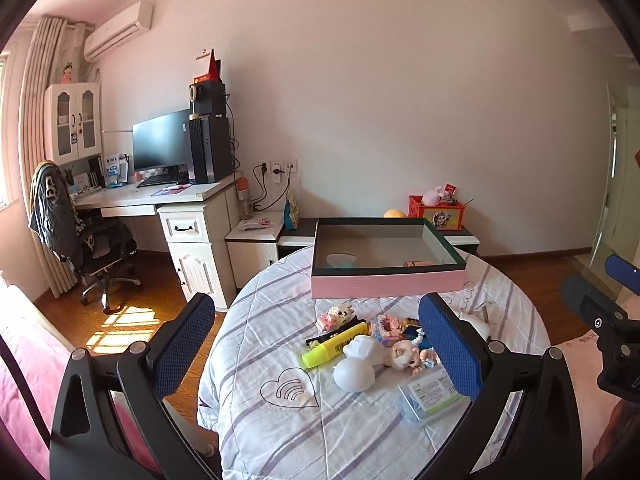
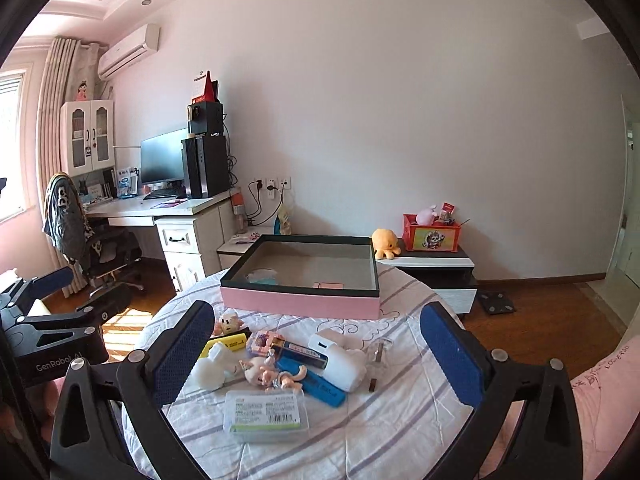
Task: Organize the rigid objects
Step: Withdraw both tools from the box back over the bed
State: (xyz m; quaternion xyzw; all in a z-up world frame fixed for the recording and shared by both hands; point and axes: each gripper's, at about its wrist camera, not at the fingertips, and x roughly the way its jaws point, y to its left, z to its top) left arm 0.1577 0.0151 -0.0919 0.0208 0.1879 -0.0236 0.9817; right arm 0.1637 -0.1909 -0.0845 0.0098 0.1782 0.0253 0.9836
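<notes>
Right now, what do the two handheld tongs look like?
Both are alike: black plastic frames with silver rivets and two fingers faced with blue textured pads. The left tongs carry white "GenRobot" lettering on the body, seen from the right wrist view. The right tongs match. No cables or sleeves show.

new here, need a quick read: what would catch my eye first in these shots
A pink box with a dark rim sits open at the far side of the round table. In front of it lies a heap of small things: a yellow marker, a doll and a clear case.
</notes>
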